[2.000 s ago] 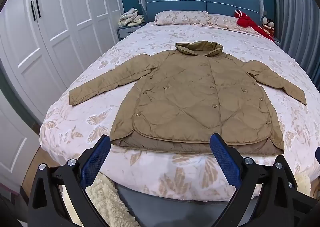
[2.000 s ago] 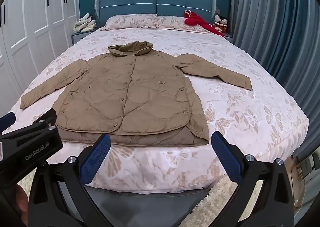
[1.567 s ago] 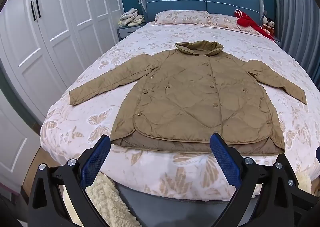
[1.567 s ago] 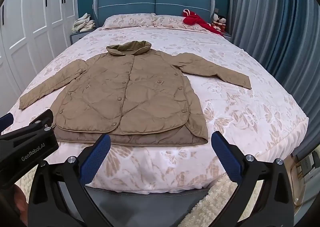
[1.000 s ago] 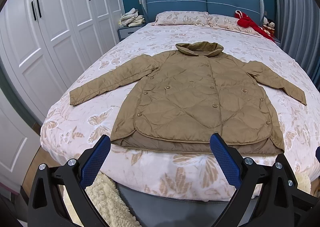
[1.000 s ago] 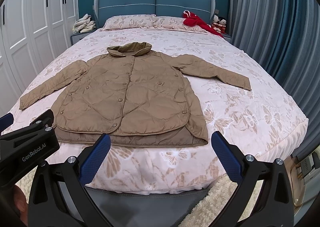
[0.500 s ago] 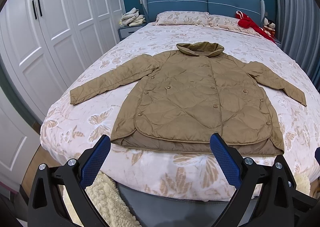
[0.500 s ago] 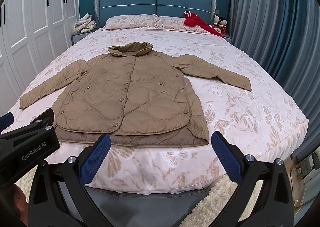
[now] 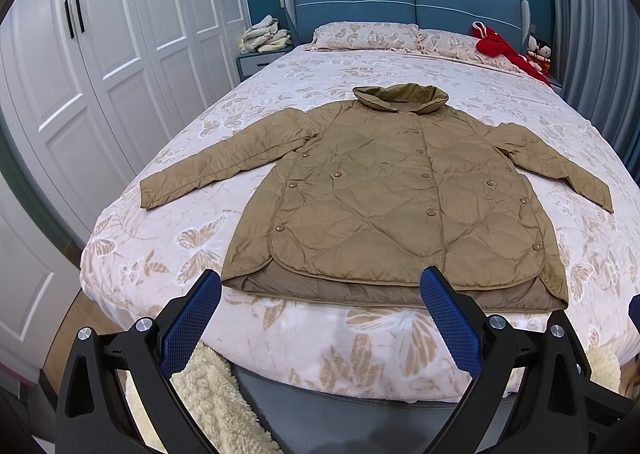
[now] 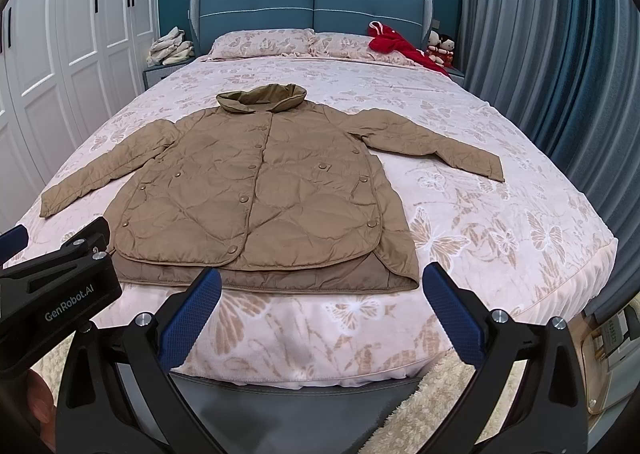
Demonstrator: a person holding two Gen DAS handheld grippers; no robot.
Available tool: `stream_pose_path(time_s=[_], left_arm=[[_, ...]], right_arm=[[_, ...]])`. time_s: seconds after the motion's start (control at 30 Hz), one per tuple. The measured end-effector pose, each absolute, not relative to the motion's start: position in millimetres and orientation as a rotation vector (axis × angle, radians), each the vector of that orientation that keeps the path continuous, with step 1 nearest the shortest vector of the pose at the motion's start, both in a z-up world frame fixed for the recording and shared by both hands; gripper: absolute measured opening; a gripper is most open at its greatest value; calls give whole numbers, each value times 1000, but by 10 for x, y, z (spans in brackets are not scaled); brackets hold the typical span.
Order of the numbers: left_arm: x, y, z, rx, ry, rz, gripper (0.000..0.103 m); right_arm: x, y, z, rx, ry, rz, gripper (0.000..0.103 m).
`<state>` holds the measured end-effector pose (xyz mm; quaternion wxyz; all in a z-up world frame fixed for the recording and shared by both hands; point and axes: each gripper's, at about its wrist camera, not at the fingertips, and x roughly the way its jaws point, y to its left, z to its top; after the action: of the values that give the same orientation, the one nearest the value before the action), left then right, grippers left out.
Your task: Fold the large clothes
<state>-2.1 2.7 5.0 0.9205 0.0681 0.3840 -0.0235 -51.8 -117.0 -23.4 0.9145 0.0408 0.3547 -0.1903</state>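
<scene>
Bedroom: teal wall, white wardrobes (image 9: 120,54), grey curtains (image 10: 540,54). Bed (image 9: 160,254) w/ butterfly-print cover; tan quilted jacket (image 9: 380,206) flat, sleeves out. L gripper (image 9: 320,306) & R gripper (image 10: 320,306) both agape, empty, near bed foot

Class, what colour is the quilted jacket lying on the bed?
The quilted jacket is tan-brown, with matching buttons. It shows best in the left wrist view.

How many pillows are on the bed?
2. One pillow lies at the head of the bed on the wardrobe side; the other lies beside it toward the curtain, its far end under red clothing, which could hide more.
</scene>
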Motion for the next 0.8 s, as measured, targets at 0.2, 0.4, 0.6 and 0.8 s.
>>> stream_pose_path(time_s=[0.2,0.4,0.6,0.8], left_arm=[[-11,26,26,136,789,-49,98],[-5,17,36,136,789,-50,98],[-18,20,67,137,790,-51,98],[-9,21,45,136,788,-49,98]], right_arm=[[-518,-1170,-237,82,730,-392,98],[-518,-1169,-237,83,729,-392,98],[-517,-1168,-239,83,730,-391,98],[-513,-1157,-234,83,728,-391,98]])
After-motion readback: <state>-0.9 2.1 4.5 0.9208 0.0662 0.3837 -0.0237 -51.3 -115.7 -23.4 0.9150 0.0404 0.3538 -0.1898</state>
